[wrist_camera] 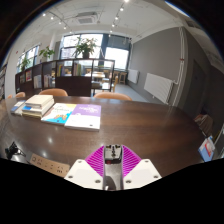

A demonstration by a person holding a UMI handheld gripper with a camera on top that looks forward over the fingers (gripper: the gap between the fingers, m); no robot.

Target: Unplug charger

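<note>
My gripper (113,158) is held above a brown table (150,125). Its two magenta pads (97,160) close in on a dark grey charger (113,163) that stands upright between them, its lighter end pointing forward. Both pads press on its sides. A pale power strip (48,163) lies on the table to the left of the fingers, apart from the charger. A dark cable (12,150) lies further left.
A stack of books (35,105) and two flat books (75,116) lie on the far left of the table. A blue item (206,150) sits at the right edge. Chairs (52,93), shelves and windows stand beyond the table.
</note>
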